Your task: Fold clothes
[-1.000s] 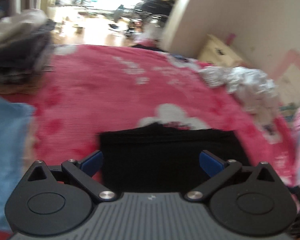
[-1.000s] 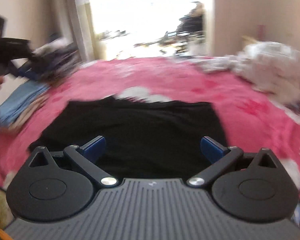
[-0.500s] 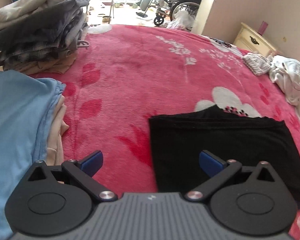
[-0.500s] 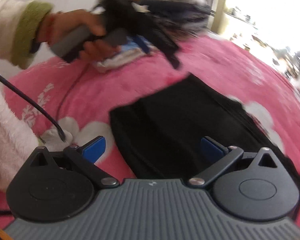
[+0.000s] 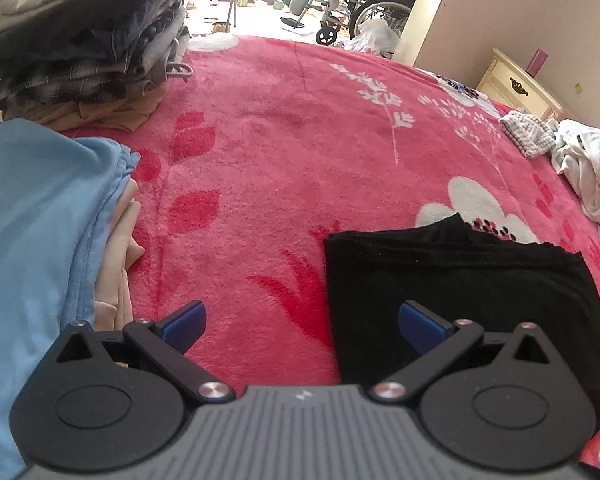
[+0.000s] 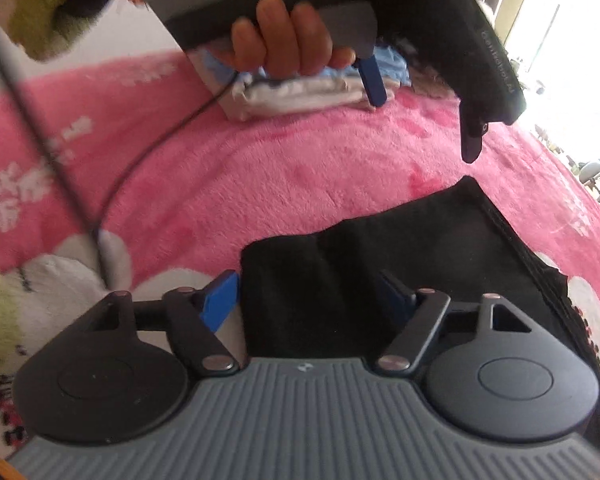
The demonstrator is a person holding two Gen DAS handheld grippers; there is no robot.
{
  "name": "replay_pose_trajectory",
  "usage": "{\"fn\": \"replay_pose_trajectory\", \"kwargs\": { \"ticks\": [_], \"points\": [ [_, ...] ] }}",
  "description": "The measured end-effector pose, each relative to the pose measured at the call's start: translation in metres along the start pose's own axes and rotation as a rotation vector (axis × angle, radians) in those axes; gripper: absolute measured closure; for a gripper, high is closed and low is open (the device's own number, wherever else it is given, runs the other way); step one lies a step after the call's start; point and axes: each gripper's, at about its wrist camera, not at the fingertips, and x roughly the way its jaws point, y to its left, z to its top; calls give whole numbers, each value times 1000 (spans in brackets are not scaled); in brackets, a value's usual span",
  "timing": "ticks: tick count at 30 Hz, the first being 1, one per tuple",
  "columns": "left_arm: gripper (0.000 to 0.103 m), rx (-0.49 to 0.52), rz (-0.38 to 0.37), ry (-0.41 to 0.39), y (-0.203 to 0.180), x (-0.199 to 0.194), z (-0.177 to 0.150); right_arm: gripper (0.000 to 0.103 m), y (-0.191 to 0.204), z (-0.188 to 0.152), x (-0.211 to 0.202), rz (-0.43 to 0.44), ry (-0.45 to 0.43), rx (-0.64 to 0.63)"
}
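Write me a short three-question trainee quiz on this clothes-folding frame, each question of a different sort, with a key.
1. True or false: the left hand-held gripper is shut on the black garment.
2. Multiple choice: what lies on the pink blanket at the left edge of the left wrist view? A. a wicker basket B. a light blue folded garment C. a pair of shoes
3. Fill in: in the right wrist view, the right hand-held gripper sits over the near ______ of the black garment.

Key: 1. False; its jaws are wide open, with nothing held between them. 2. B. 3. Corner.
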Motion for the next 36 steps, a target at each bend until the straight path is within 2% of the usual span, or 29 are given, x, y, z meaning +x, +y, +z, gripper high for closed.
{"fn": "replay_pose_trajectory", "kwargs": {
  "ticks": [2, 4, 5, 6, 7, 8, 9, 13, 16, 21, 26, 27, 30, 35, 36],
  "points": [
    [0, -11, 0, 4, 5, 3, 0, 46, 2, 1, 2, 10, 8, -24],
    [1, -23, -1, 8, 9, 6, 0, 58, 3, 1, 2, 20, 12, -49],
    [1, -29, -1, 10, 12, 7, 1, 61, 4, 2, 2, 25, 14, -62],
    [1, -34, -1, 11, 14, 8, 1, 71, 5, 2, 2, 29, 16, -75],
    [2, -50, -14, 20, 15, 11, 2, 86, 4, 2, 1, 28, 17, -70],
    [2, -68, -31, 32, 16, 15, 2, 92, 0, 3, 0, 23, 18, -44],
    [3, -87, -49, 44, 16, 18, 3, 94, -10, 3, -4, 28, 15, 16],
    [7, -161, -119, 92, 20, 33, 6, 95, -63, -3, -18, 66, -6, 326],
    [11, -216, -172, 128, 22, 44, 8, 95, -92, -12, -36, 72, -52, 483],
    [13, -309, -259, 188, 26, 62, 11, 95, -94, -15, -65, 68, -121, 475],
    [13, -345, -259, 174, 18, 78, 23, 95, -80, -12, -74, 71, -148, 422],
    [17, -338, -258, 170, 15, 80, 25, 95, -77, -11, -75, 72, -149, 407],
    [41, -310, -260, 160, 7, 85, 32, 95, -73, -6, -77, 80, -159, 382],
    [60, -279, -258, 148, -3, 95, 36, 95, -73, -1, -80, 83, -167, 382],
    [70, -291, -256, 145, -2, 96, 36, 95, -73, -1, -81, 82, -167, 383]
  ]
}}
